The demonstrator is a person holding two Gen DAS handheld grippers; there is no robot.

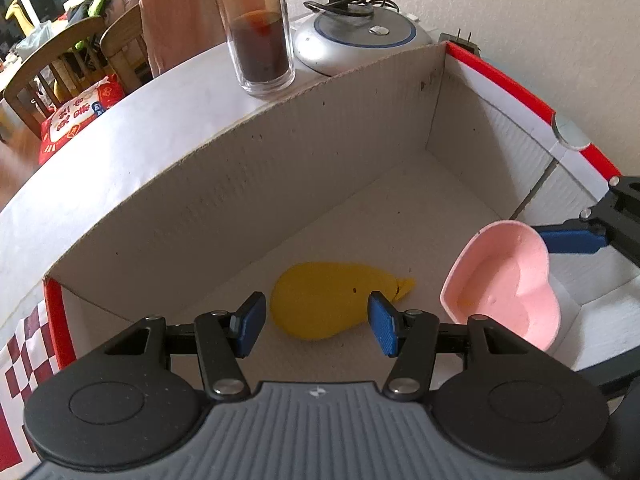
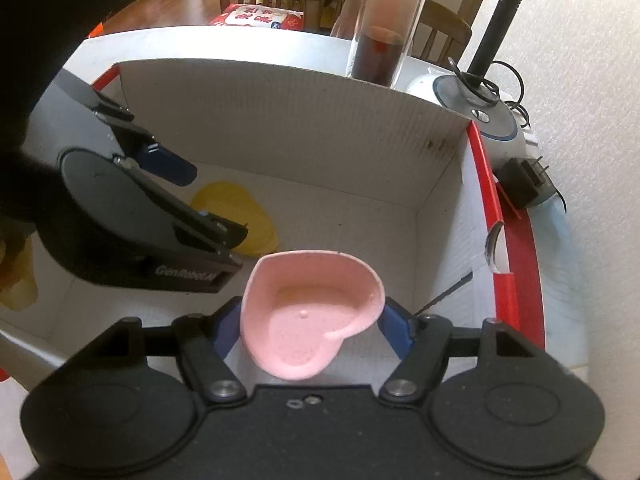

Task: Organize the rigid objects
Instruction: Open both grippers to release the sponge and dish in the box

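Note:
A white cardboard box (image 1: 248,184) with red rims fills both views. On its floor lies a yellow rounded dish (image 1: 320,300), bottom up. My left gripper (image 1: 316,326) hangs just above it, open, its blue pads (image 1: 250,326) clear of the yellow dish. In the right wrist view the yellow dish (image 2: 240,216) shows partly behind that gripper's black body (image 2: 132,216). A pink heart-shaped dish (image 2: 312,320) sits tilted between the pads of my right gripper (image 2: 312,330), which is shut on its rim. From the left wrist view the pink dish (image 1: 504,280) stands on edge near the box's right wall.
A tall glass of dark drink (image 1: 260,40) stands on the white table just behind the box's far wall. A round silver device (image 1: 360,40) with a black pole and cable sits beside it. A black plug adapter (image 2: 524,184) lies by the box's right rim. Wooden chairs (image 1: 60,64) stand beyond.

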